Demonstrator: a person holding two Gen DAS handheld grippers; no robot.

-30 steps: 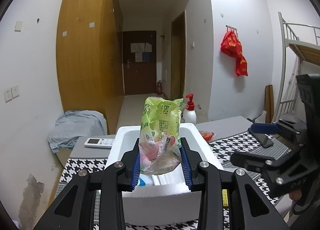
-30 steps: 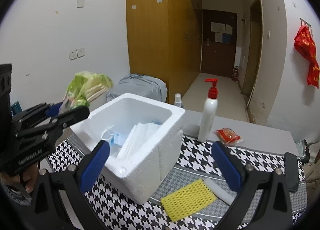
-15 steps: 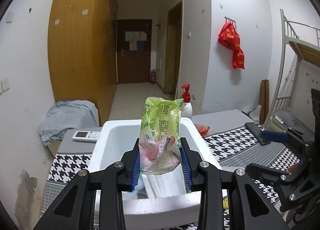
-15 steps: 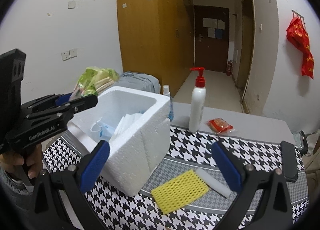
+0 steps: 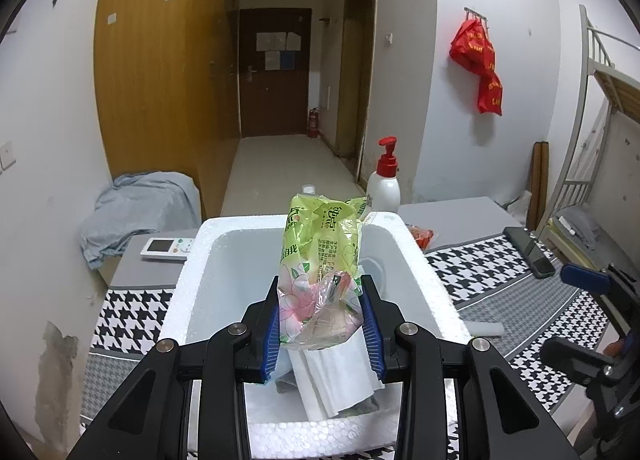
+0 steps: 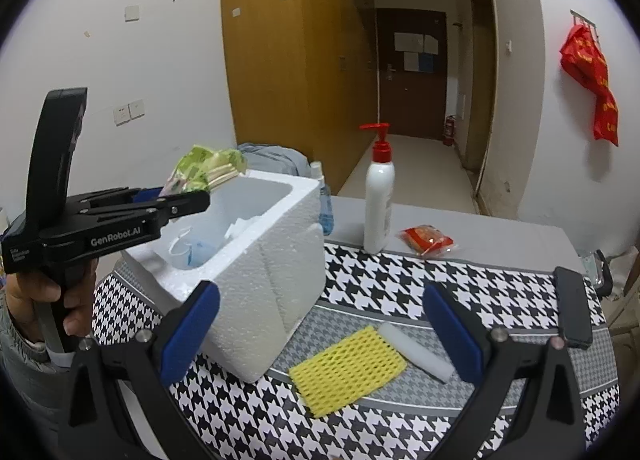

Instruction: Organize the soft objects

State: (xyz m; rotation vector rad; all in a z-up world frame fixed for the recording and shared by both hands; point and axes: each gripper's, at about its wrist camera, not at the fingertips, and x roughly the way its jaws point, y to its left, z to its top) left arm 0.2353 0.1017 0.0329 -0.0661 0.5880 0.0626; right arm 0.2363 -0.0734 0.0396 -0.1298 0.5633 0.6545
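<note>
Tissue pack held over the foam box on a houndstooth-covered table

The left gripper (image 5: 320, 324) pinches a green tissue pack (image 5: 320, 256) between its blue pads, above the open white foam box (image 5: 192, 272), which already holds white folded tissues (image 5: 340, 376) and a face mask (image 6: 188, 248). The right gripper (image 6: 320, 336) hangs with its jaws spread wide and nothing between them, above a yellow mesh sponge (image 6: 348, 368) and a white foam tube (image 6: 416, 352) lying just beside the box on the black-and-white cloth (image 6: 460, 284). Behind the box stand a pump bottle (image 6: 378, 196) and a red snack packet (image 6: 426, 238); a remote (image 5: 166, 248) lies near the box's far left corner and a phone (image 6: 574, 306) by the table's right edge. A wooden wardrobe (image 6: 288, 60) lines the hallway beyond the table.
</note>
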